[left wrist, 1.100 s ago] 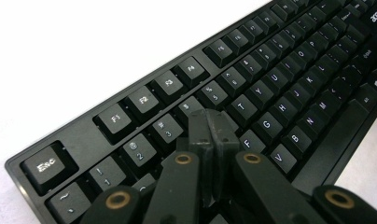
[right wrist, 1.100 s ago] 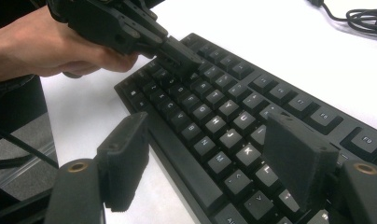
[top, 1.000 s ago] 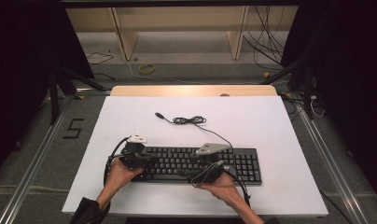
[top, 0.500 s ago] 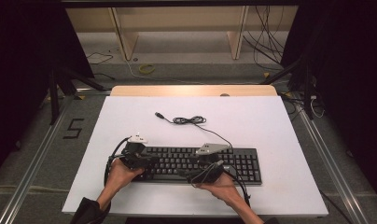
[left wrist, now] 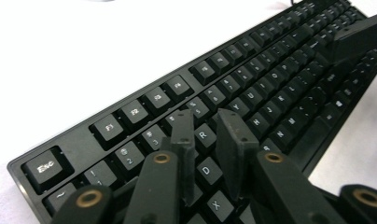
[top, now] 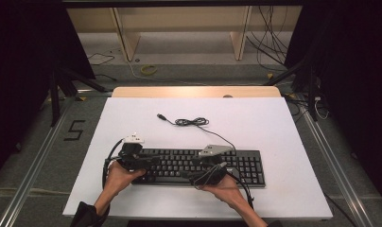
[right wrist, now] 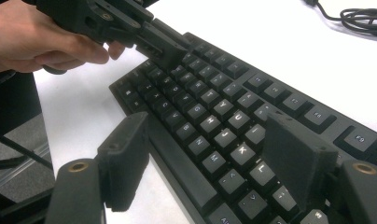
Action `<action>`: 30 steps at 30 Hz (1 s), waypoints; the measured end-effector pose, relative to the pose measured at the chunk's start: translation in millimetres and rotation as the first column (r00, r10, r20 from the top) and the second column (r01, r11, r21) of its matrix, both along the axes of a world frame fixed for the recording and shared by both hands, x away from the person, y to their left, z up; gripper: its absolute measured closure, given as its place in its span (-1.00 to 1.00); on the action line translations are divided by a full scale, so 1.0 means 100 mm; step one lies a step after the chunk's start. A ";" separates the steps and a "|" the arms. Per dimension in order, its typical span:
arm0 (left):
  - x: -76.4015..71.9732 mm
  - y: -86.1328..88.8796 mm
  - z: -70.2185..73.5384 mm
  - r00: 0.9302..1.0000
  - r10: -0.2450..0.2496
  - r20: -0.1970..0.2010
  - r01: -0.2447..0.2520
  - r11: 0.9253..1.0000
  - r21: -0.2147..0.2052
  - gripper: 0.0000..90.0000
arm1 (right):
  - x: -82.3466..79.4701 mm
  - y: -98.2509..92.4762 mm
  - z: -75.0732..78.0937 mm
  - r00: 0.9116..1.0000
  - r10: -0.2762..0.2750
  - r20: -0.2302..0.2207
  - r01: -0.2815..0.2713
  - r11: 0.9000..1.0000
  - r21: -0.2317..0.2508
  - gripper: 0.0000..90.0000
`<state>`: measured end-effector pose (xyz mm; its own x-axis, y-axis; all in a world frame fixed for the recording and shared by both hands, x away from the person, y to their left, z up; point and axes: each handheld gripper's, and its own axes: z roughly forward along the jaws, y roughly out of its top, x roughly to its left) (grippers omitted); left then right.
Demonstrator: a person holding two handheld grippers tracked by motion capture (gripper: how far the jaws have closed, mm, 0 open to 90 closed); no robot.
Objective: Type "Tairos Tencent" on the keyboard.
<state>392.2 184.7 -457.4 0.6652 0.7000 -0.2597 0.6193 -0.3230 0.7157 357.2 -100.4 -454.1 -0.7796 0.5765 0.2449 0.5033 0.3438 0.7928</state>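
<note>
Surface: white table (top: 274, 123) under a fixed overhead camera; dark curtains at both sides, wooden shelving behind.
Keyboard: black keyboard (top: 203, 166) lies flat at the near middle of the table, just in front of the person's hands.
Long axis: runs left to right across the table; Esc end at the person's left, number pad at the right, space-bar edge toward the person.
Cable: keyboard cable (top: 191, 122) lies in a loose coil behind it, plug unconnected.
Left gripper: left gripper (left wrist: 207, 135) hangs over the left letter keys, about E and R; jaws have just been opening, now a narrow gap, nothing between them.
Change: tips were together a second ago; my guess is a key press is finished.
Right gripper: right gripper (right wrist: 210, 154) jaws wide, straddling the front edge near the middle keys, not pressing on it.
</note>
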 end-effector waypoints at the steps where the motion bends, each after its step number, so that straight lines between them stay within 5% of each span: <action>1: 0.00 0.00 0.00 1.000 0.001 0.000 -0.001 1.000 -0.003 0.62 | 0.00 0.00 0.00 1.000 -0.001 0.000 0.001 1.000 -0.001 -0.28; 20: -0.09 0.07 0.06 0.999 0.034 0.001 -0.033 0.996 -0.085 -0.02 | 0.03 0.04 -0.02 1.000 -0.007 0.000 0.007 1.000 -0.024 -0.21; 30: -0.19 0.10 0.08 0.999 0.038 0.028 -0.034 0.991 -0.130 -0.18 | 0.05 0.08 -0.02 1.000 0.002 0.003 -0.002 0.998 -0.056 0.22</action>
